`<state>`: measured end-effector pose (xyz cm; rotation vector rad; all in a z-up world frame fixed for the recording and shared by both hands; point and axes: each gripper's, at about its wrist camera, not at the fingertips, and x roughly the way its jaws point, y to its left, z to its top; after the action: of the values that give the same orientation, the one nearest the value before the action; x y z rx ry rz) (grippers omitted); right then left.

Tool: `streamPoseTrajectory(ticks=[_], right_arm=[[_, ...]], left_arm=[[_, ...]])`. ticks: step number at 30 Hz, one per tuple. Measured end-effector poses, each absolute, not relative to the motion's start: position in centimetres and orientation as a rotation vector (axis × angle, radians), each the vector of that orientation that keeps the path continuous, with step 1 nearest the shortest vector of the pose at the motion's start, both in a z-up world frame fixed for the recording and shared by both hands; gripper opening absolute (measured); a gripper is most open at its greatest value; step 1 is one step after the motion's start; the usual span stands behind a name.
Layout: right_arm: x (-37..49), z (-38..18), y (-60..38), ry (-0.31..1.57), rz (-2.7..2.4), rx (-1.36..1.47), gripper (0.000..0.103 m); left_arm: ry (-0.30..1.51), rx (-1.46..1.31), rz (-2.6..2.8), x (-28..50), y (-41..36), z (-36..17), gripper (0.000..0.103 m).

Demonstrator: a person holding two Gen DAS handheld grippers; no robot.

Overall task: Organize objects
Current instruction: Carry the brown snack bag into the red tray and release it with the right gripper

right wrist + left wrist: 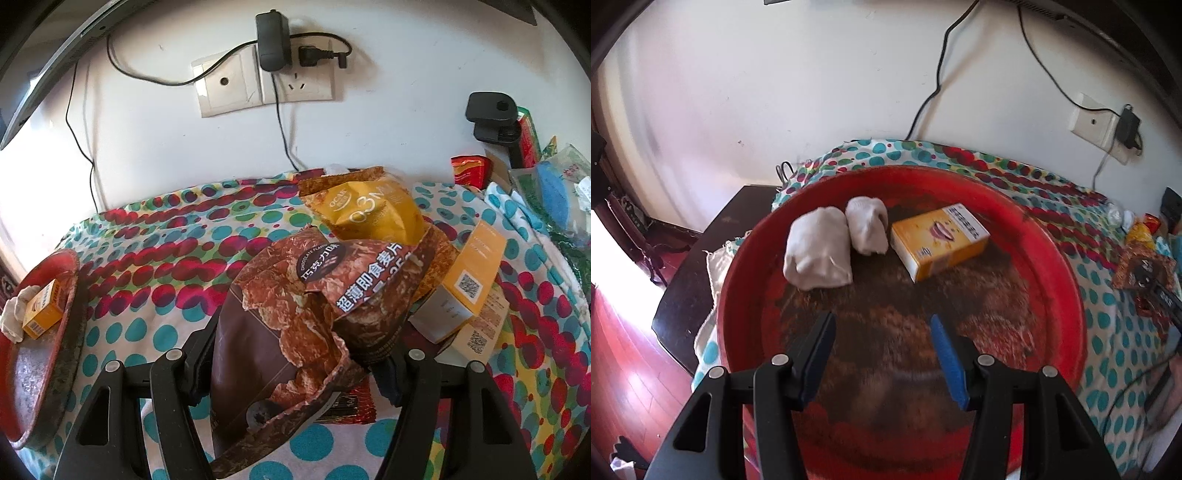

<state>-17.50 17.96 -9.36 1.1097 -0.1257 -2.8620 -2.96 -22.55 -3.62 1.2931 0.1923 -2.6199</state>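
Observation:
My left gripper (882, 319) is open and holds nothing. It hangs over the worn middle of a round red tray (1052, 258). At the tray's far side lie two rolled white cloths (816, 254) (868, 225) and a small yellow box (938, 240). In the right wrist view a crumpled brown cereal bag (288, 314) fills the gap of my right gripper (301, 339), and both fingers press against its sides. A yellow bag (369, 214) lies behind it, and orange and white boxes (469, 273) lie to its right. The tray (70, 295) shows at the far left there.
A spotted cloth (166, 258) covers the table. Behind it, the white wall carries sockets with a black adapter (271, 40) and hanging cables. Packets and a black clamp (491, 110) crowd the right back corner. A dark wooden table (701, 266) and the red floor lie left of the tray.

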Motion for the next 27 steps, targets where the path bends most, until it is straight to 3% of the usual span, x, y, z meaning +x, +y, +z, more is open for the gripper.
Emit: streamPoseTrajectory(ticks=[11, 18, 27], right_arm=[[-16.7, -8.7, 17.9, -0.093, -2.959, 1.060, 0.065], [-15.8, -7.0, 18.7, -0.195, -2.944, 1.064, 0.062], [-14.9, -6.4, 17.7, -0.209, -2.898, 1.092, 0.058]], left_arm=[[0.154, 1.215, -2.671, -0.8, -22.1, -3.3, 0.055], [-0.025, 1.170, -2.694, -0.8, -21.3, -3.9, 0.055], [0.034, 1.169, -2.681, -0.8, -22.5, -3.9, 0.055]])
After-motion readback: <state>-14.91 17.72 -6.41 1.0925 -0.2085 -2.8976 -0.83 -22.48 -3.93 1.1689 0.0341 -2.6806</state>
